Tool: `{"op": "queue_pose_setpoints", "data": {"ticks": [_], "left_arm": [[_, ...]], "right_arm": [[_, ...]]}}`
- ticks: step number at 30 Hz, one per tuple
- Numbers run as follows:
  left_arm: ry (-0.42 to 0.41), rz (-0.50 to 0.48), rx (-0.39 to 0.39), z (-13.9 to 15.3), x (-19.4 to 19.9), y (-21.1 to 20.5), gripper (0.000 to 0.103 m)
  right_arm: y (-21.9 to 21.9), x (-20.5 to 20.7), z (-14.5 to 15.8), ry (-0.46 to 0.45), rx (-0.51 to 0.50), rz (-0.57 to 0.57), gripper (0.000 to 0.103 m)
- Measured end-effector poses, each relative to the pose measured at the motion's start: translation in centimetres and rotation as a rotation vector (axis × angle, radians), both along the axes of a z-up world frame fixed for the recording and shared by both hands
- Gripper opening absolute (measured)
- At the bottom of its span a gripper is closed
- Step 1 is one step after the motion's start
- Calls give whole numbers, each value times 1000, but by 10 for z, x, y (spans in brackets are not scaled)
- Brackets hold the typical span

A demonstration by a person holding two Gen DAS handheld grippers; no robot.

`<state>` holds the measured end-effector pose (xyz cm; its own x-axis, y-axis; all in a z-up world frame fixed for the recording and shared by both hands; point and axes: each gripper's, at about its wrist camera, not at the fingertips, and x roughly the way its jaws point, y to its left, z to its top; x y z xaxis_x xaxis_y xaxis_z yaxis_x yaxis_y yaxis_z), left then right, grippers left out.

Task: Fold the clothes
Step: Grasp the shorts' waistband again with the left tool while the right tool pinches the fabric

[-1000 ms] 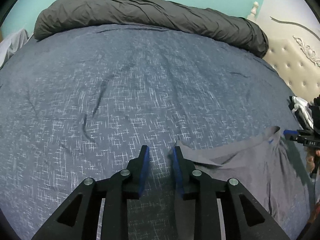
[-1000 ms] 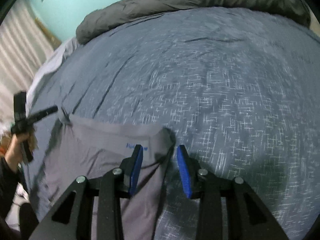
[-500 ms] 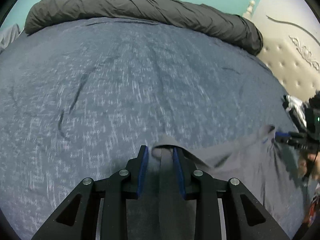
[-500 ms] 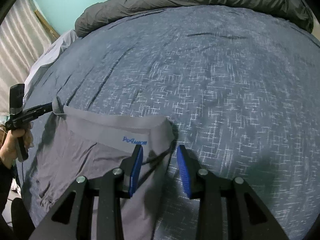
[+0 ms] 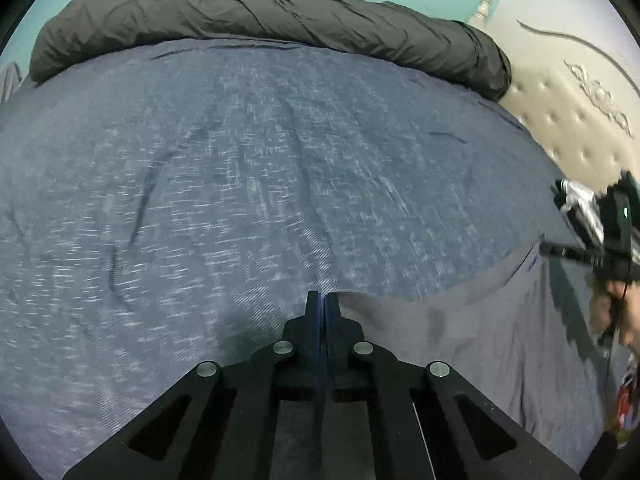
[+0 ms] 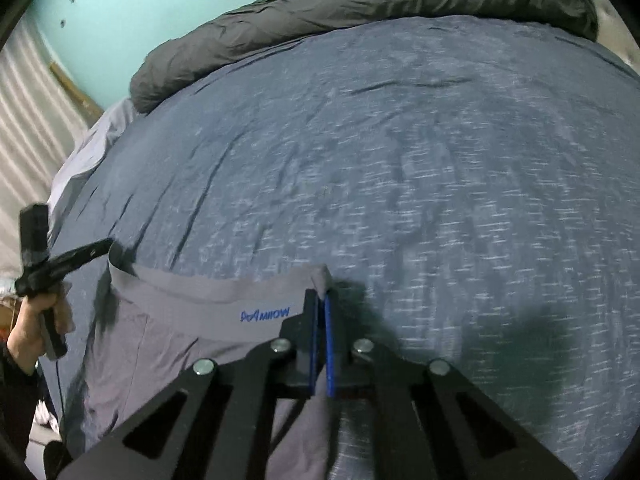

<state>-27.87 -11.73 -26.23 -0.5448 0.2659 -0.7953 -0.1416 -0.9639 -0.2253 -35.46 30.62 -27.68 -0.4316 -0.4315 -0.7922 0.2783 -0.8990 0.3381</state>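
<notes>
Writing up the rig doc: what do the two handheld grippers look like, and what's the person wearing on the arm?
Both the left gripper and right gripper are matte black linkage frames with silver pivot rivets and flat blue pads on the fingers. A thin dark cable hangs below the left one in the right view. A dark sleeve covers the left arm.

You are working in a bedroom of a home. A wide bed (image 5: 240,184) fills nearly the whole view, covered by a dark blue spread flecked with short white dashes. Along its far edge lies a rolled dark grey duvet (image 5: 260,20). At the far right corner of the bed you can see a beige button-tufted upholstered headboard (image 5: 576,136) with carved scrollwork and a turned wooden post (image 5: 486,4). Behind the bed rises a plain turquoise painted wall (image 6: 120,4). Past the left edge of the bed hangs a pale pleated curtain (image 6: 28,128).
</notes>
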Motion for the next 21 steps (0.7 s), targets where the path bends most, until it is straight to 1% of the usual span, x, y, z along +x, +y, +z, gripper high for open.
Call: {"op": "queue_pose_setpoints", "data": {"ticks": [3,5,7,9,11,12,13,14,15,16,19,21], "left_arm": [[-7,-20,0,5,8,-6,2],[-15,-52,-46,8,9,-3,2],[-26,-86,-98,10,8,1,2],[-34,-78,-123,11,3,1,2],[-41,-59,-141,13,-2,-1,4],[-38,-33,-133,14,-5,-5,4],[-32,8,-102,16,-6,-12,5],[-27,51,-62,18,-6,-21,9],[-28,91,-35,19,-6,-28,11],[-35,106,-20,17,-4,-32,11],[-63,95,21,9,2,-30,11],[-78,73,38,2,4,-22,11]], "right_arm": [[11,-5,4,-17,-29,-45,2],[16,-7,6,-28,-50,-66,2],[13,-8,9,-30,-48,-69,2],[9,-10,11,-29,-36,-63,2],[5,-11,11,-30,-27,-58,2],[0,-12,10,-32,-18,-56,2],[-4,-13,9,-35,-11,-56,2],[-7,-13,8,-38,-8,-58,2],[-9,-13,6,-42,-6,-62,2],[-9,-14,5,-46,-3,-67,2],[-7,-12,1,-48,4,-70,2],[-4,-11,-1,-49,0,-74,2]]}}
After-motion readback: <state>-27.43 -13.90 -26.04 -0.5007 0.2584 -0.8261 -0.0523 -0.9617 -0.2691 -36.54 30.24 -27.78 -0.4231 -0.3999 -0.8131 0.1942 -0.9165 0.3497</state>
